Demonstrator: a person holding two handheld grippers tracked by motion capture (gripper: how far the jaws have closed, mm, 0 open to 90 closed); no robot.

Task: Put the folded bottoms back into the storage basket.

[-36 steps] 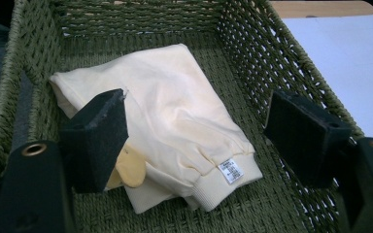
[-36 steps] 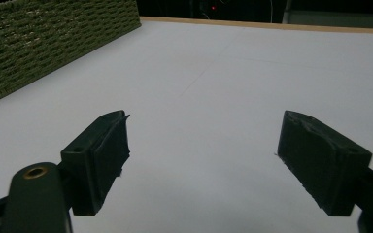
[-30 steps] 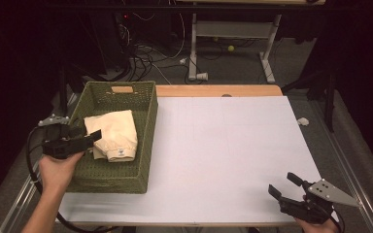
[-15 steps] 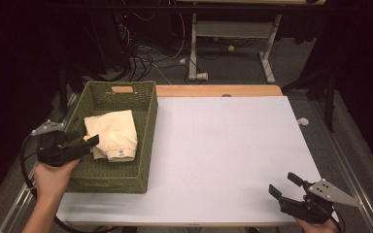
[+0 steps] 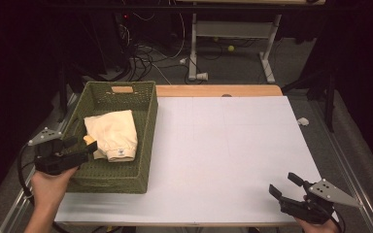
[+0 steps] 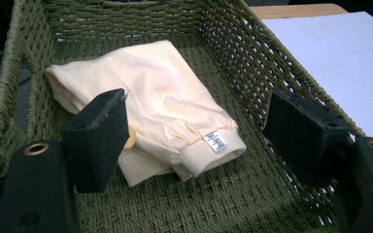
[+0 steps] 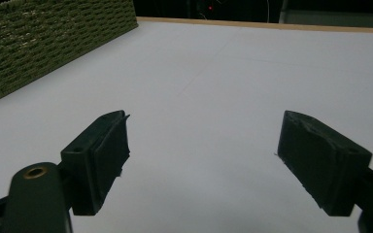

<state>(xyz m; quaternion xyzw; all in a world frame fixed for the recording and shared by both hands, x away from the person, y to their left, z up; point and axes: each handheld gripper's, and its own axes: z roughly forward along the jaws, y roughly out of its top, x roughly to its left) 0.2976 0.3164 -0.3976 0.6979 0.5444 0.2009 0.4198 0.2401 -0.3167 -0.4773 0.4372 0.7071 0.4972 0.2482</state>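
left gripper (image 5: 80, 145): low left in the high view, held level, fingers (image 6: 97, 138) spread wide, nothing pinched
left forearm: enters from bottom left
right gripper (image 5: 285, 187): bottom right, level, fingers (image 7: 99, 155) wide apart, nothing between

I see a rough woven wicker basket (image 6: 252, 58) holding soft matt cream cloth (image 6: 165, 111) with ribbed cuff; the counter (image 5: 233, 145) looks smooth matt white, wood-edged.
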